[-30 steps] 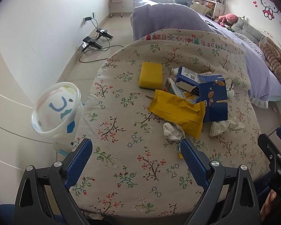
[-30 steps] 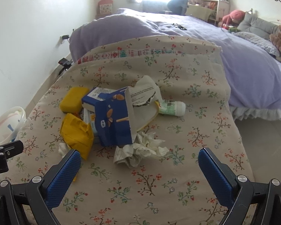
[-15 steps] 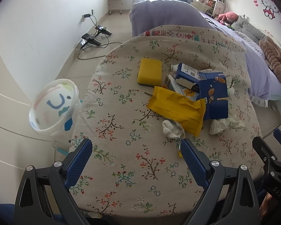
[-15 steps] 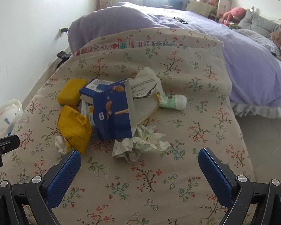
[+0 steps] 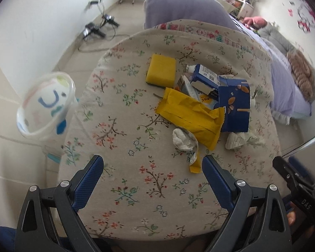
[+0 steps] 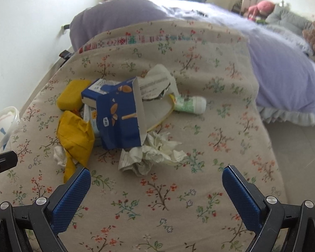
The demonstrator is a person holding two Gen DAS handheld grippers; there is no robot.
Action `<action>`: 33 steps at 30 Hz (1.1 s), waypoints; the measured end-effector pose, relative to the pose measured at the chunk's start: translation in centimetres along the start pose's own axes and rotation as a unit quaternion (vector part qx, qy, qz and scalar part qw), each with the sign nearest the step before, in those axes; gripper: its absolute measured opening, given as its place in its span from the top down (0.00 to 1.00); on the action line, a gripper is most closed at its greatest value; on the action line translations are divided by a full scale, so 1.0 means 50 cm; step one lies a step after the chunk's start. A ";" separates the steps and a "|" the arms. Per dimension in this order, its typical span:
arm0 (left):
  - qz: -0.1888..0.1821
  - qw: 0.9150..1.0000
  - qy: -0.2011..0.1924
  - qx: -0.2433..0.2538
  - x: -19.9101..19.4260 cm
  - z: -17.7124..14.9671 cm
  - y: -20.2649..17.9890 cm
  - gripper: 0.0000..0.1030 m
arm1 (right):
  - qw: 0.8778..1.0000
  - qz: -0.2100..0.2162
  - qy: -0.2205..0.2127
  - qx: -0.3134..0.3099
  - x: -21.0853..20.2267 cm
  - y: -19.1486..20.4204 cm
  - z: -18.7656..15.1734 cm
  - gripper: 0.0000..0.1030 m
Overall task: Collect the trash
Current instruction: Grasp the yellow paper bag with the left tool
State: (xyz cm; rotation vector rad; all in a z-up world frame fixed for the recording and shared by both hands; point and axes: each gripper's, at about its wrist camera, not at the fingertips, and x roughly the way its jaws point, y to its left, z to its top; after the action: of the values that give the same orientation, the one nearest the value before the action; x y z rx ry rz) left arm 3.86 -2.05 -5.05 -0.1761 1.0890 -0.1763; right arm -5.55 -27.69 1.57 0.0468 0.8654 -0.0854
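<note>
Room: a bedroom with white walls, a lilac-quilted bed and a tiled floor.

Surface: a floral beige cloth cover, with a white cartoon-faced plastic bin standing just beside its left edge.

Trash, heaped mid-surface: torn blue cardboard box; crumpled yellow foil wrapper; yellow sponge; wadded white tissue.

Left gripper and right gripper: jaws apart, empty, short of the heap.

Advice: take the nearest tissue first, pinching its bulk, clear of the cloth.
</note>
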 end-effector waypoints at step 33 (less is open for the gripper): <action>-0.129 0.988 0.085 -0.015 0.117 0.001 -0.126 1.00 | 0.969 0.077 0.093 0.215 0.122 -0.122 -0.011 0.00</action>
State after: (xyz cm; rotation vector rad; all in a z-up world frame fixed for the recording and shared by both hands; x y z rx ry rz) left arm 6.19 -9.49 -8.63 -0.3343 1.2376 -0.4141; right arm -2.59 -34.08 -3.47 0.5354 1.0151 -0.1243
